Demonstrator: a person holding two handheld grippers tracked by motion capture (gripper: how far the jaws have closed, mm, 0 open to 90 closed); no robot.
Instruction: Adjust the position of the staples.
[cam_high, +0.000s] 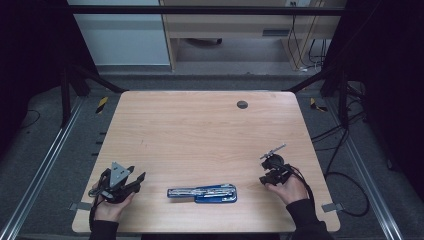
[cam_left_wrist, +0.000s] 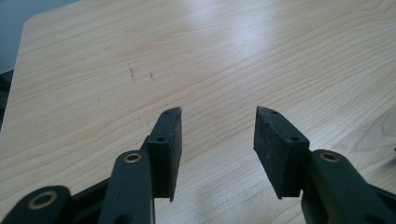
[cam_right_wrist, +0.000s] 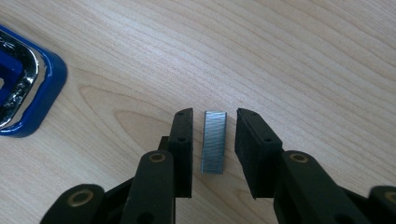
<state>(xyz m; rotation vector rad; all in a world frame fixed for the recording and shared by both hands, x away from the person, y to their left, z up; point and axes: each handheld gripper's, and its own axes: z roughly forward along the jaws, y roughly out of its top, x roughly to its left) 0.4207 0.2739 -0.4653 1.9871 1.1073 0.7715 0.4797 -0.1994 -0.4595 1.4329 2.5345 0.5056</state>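
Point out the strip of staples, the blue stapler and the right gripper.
strip of staples (cam_right_wrist: 214, 141): right gripper view, middle of the strip's ribbed top.
blue stapler (cam_high: 202, 193): high view, middle of its opened metal channel.
right gripper (cam_right_wrist: 214, 116): right gripper view, midway between its fingertips.

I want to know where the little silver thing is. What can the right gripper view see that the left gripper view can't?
The right gripper view has a strip of staples lying on the table between the right gripper pads, with a gap on each side, plus a corner of the blue stapler. The left gripper view has the left gripper open over bare wood with faint dark scuff marks. Both have black jaws and the wooden table.
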